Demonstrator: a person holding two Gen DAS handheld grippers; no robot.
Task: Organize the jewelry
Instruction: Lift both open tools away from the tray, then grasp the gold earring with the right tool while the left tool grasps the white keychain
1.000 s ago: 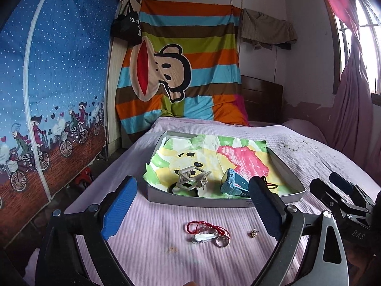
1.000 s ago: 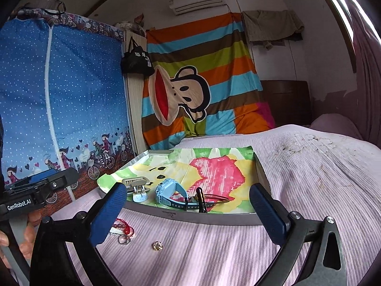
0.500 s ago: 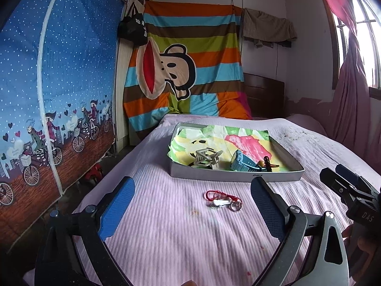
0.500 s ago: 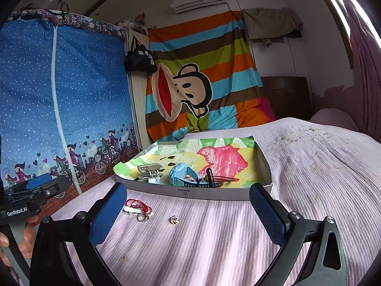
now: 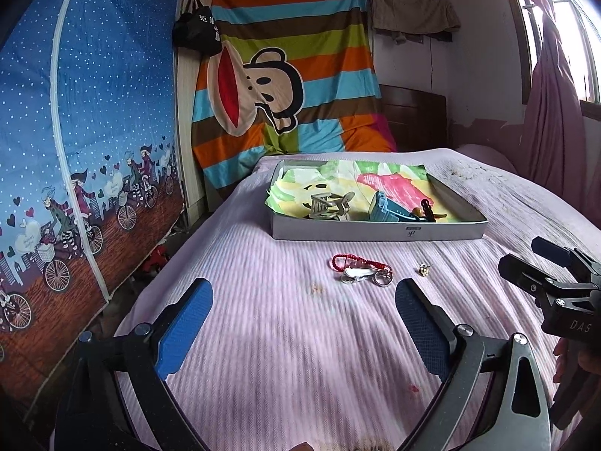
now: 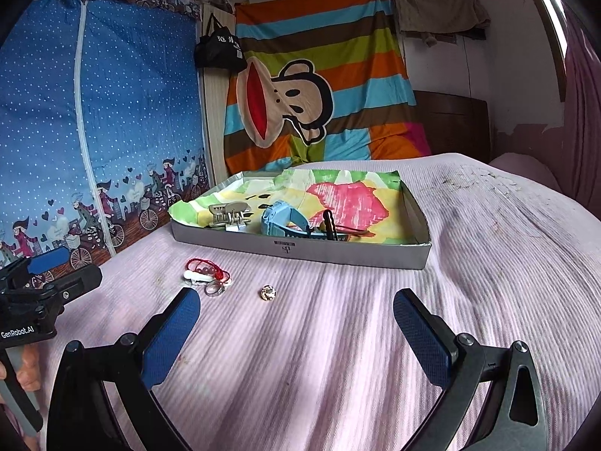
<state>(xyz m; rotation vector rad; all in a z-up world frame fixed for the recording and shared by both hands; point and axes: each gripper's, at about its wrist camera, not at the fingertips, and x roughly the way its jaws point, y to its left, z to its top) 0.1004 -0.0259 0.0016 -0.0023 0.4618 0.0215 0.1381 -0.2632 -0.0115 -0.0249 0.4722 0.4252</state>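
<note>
A shallow grey box (image 5: 375,231) (image 6: 300,250) lined with colourful paper sits on the pink bedspread. In it lie a silver hair claw (image 5: 330,205) (image 6: 230,215), a blue watch (image 5: 387,206) (image 6: 285,220) and a dark hair clip (image 5: 427,208) (image 6: 329,221). In front of the box lie a red bead string with rings and a white piece (image 5: 360,270) (image 6: 206,276) and a small gold stud (image 5: 423,269) (image 6: 268,292). My left gripper (image 5: 302,317) is open and empty, well short of the loose jewelry. My right gripper (image 6: 296,329) is open and empty, just short of the stud.
A blue printed wardrobe (image 5: 75,150) stands left of the bed. A striped monkey blanket (image 5: 285,86) hangs at the head. The bed's left edge (image 5: 161,282) drops to the floor. The right gripper's body (image 5: 556,285) shows at the right of the left view.
Both grippers have pulled back from the box toward the foot of the bed. The box and the loose jewelry now look farther away. Both stay open and empty.
</note>
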